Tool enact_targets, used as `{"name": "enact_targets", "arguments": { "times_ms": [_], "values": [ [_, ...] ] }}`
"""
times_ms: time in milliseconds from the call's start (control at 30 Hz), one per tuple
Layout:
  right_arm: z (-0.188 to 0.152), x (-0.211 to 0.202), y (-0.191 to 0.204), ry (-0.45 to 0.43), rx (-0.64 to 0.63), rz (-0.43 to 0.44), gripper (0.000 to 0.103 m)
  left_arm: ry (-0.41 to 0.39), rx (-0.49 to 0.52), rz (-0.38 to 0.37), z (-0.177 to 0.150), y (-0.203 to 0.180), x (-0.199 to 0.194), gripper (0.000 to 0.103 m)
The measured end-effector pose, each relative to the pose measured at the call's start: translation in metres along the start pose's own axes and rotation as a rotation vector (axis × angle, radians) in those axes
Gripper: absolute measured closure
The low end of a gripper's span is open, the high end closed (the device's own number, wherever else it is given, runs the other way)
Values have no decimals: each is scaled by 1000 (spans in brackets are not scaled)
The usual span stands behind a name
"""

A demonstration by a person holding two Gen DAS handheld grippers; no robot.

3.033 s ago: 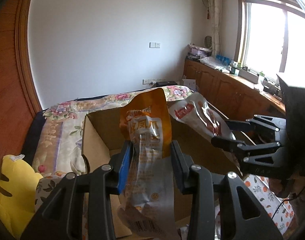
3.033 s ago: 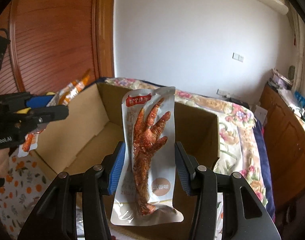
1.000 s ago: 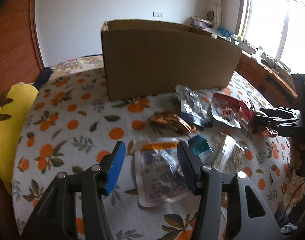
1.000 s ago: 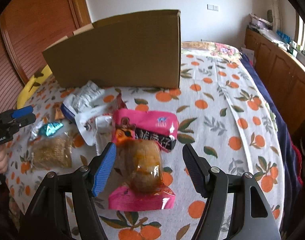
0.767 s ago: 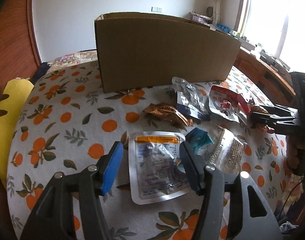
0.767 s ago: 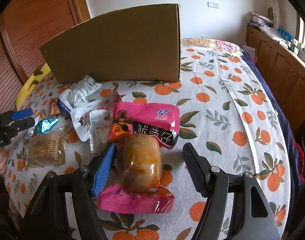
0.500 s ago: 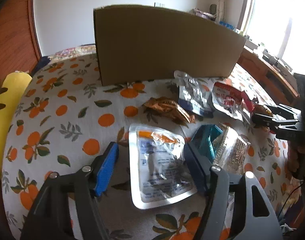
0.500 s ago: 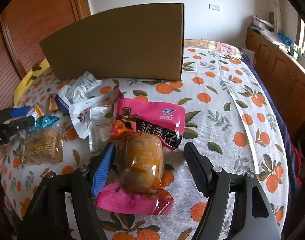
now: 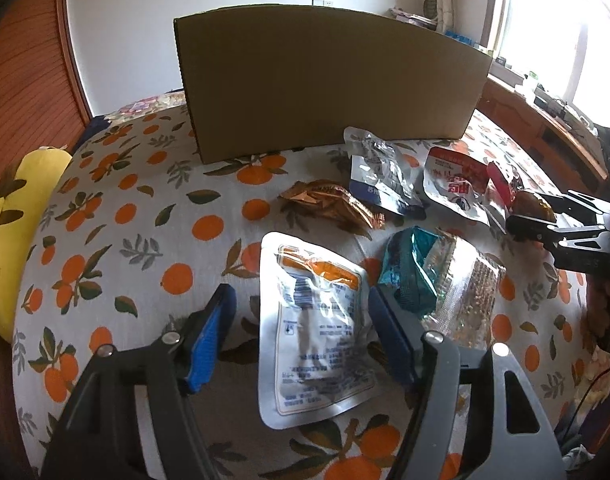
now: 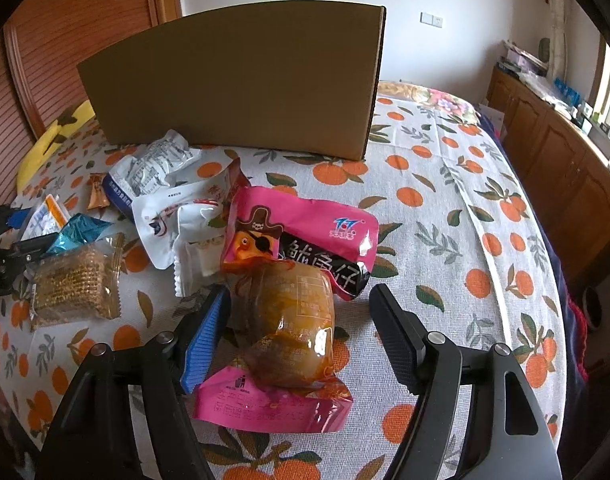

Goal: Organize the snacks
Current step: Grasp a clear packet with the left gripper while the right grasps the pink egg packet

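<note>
A brown cardboard box (image 9: 325, 80) stands at the back of the bed; it also shows in the right wrist view (image 10: 241, 80). My left gripper (image 9: 301, 308) is open, its jaws on either side of a silver pouch with an orange band (image 9: 317, 332) lying flat. My right gripper (image 10: 299, 312) is open around a clear packet of orange-brown food (image 10: 291, 320) that lies on a pink packet (image 10: 273, 400). Another pink pirate packet (image 10: 305, 236) lies just beyond. The right gripper also shows in the left wrist view (image 9: 553, 220).
Loose snacks lie on the orange-print cloth (image 9: 117, 216): a copper wrapper (image 9: 333, 200), a teal wrapper (image 9: 405, 272), a clear cracker packet (image 9: 465, 280), a blue-white bag (image 9: 381, 176), a white-red pouch (image 9: 453, 188). A yellow pillow (image 9: 9, 216) is at left. Wooden cabinets (image 10: 553, 136) are at right.
Three seconds ago both grippers held pouches over the box. Now both are open and empty, low over the bed. In the last second each closed in on the packet between its jaws.
</note>
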State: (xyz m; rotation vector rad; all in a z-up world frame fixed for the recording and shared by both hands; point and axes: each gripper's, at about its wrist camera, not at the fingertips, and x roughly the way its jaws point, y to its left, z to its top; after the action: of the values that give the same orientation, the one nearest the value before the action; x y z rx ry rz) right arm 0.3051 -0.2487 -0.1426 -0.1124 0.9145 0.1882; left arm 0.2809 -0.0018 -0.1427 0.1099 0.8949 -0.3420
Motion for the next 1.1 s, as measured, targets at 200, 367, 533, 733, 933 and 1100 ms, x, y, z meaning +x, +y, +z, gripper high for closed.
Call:
{"name": "enact_targets", "arguments": {
  "times_ms": [200, 367, 533, 733, 933, 1100],
  "values": [
    [0, 0, 1, 0, 0, -1, 28, 25, 17, -7, -3, -7, -4, 56],
    [-1, 0, 1, -1, 0, 0, 28, 20, 21, 4, -4, -12, -10, 69],
    [-1, 1, 2, -3, -1, -3, 28, -28, 12, 7, -7, -16, -26, 85],
    [-1, 1, 2, -3, -1, -2, 28, -86, 20, 20, -10, -26, -45, 92],
    [-1, 2, 2, -3, -2, -3, 28, -128, 0, 19, -14, -30, -64, 92],
    [-1, 1, 2, -3, -2, -3, 28, -152, 12, 29, -18, -33, -75, 93]
  ]
}}
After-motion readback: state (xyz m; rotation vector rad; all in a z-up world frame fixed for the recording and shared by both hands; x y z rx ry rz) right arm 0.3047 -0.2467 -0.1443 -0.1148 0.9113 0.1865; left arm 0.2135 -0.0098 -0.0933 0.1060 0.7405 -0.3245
